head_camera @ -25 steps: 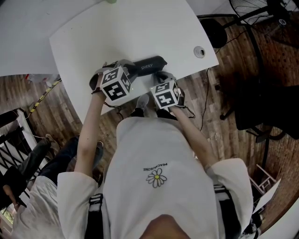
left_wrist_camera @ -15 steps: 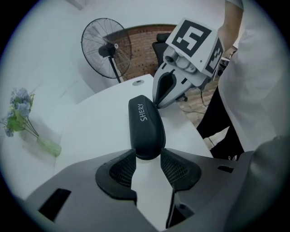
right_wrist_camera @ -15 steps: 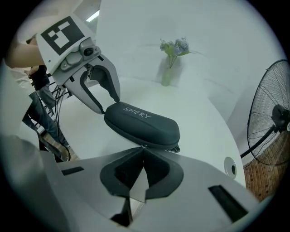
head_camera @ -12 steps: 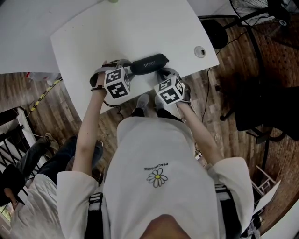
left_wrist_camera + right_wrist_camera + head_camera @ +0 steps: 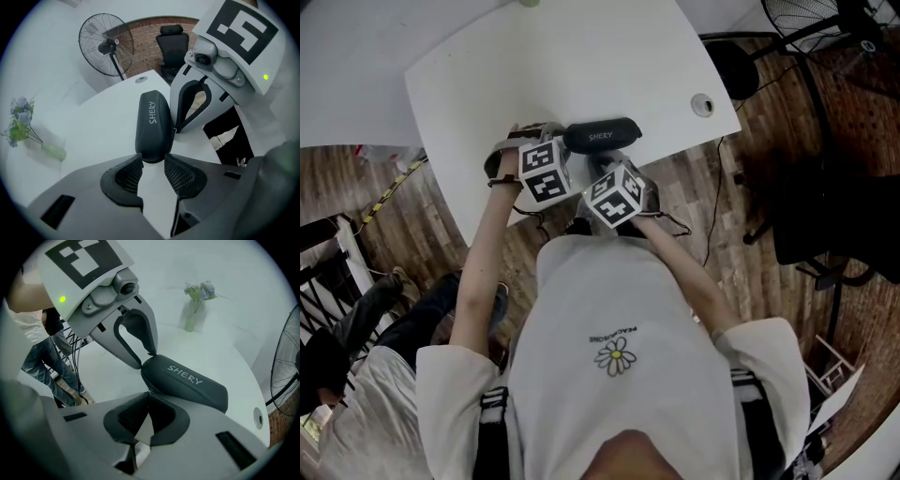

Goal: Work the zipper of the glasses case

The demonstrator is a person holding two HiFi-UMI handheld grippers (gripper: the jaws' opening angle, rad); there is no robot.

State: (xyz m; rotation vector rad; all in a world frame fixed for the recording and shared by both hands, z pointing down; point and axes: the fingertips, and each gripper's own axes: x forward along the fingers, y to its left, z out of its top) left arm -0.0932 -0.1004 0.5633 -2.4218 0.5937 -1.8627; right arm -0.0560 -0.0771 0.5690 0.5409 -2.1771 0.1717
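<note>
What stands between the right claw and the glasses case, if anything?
Nothing visible does. The right claw has its tips together right at the near end of the glasses case, which lies on the white table; no other thing is between them.

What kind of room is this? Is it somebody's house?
Probably an office or workroom, though not for sure: there's a big white table, a black office chair and a standing fan by a brick wall.
</note>
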